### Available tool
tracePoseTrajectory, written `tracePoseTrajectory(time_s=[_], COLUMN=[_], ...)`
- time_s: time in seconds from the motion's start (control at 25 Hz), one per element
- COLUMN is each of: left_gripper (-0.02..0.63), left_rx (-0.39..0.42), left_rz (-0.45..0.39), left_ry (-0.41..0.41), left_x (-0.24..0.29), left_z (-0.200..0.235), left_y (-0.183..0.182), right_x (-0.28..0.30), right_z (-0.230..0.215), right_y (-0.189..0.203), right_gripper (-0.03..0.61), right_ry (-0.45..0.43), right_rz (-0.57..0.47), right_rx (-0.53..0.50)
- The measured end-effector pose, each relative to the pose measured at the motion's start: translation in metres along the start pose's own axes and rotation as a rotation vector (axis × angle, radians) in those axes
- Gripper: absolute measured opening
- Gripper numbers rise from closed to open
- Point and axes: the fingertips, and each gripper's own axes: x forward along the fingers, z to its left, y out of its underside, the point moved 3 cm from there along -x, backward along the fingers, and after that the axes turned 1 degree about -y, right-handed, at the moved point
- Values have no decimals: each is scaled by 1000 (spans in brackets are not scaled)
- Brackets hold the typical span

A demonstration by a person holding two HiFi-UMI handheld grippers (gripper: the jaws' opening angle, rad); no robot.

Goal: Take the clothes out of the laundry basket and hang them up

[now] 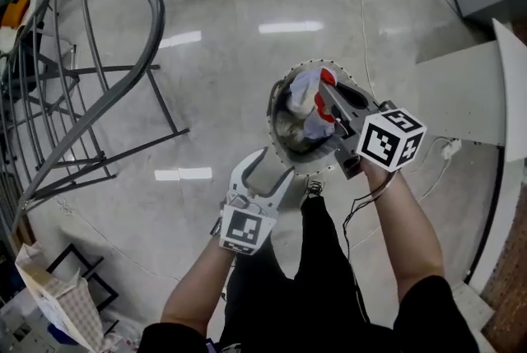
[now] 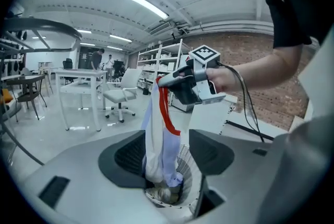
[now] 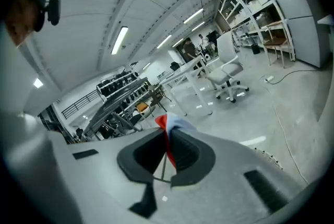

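The step in hand looks like the first half of the task: drawing one piece out of the laundry basket [image 1: 278,147], which stands on the floor just beyond the person's hands. The right gripper [image 1: 324,94] has its jaws clamped on the top edge of a pale blue and white garment [image 1: 305,102] with red trim. The garment hangs from that grip down into the basket, and its lower end is not yet clear of the rim. The left gripper [image 1: 265,171] is on the near side of the basket with its jaws spread wide and nothing pressed between them. In its own view the cloth hangs in line with the gap but beyond the pads. The next move probably calls for getting the hem over the rim, perhaps with the free gripper taking a second hold, then carrying the garment to the metal rack [image 1: 92,71] far to the left. What kind of garment it is cannot be told. It covers most of what else lies in the basket, the rack is cut off at the left edge, and no hanger can be made out.
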Motion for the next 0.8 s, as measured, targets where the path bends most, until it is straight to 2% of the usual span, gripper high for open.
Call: tracePoseTrajectory(time_s=[0.48, 0.64, 0.8], left_gripper=[253, 273, 293], left_rx=[74, 132, 191], left_rz=[-76, -110, -104], left_ry=[-17, -69, -176], left_x=[-9, -5, -1], left_z=[2, 3, 4], left_y=[-106, -137, -153], right_x=[-44, -51, -58], right_z=[118, 157, 192], right_y=[-141, -170, -188], right_gripper=[20, 20, 20], right_ry=[-65, -78, -102], right_rz=[-129, -160, -176], right_rx=[-75, -59, -67])
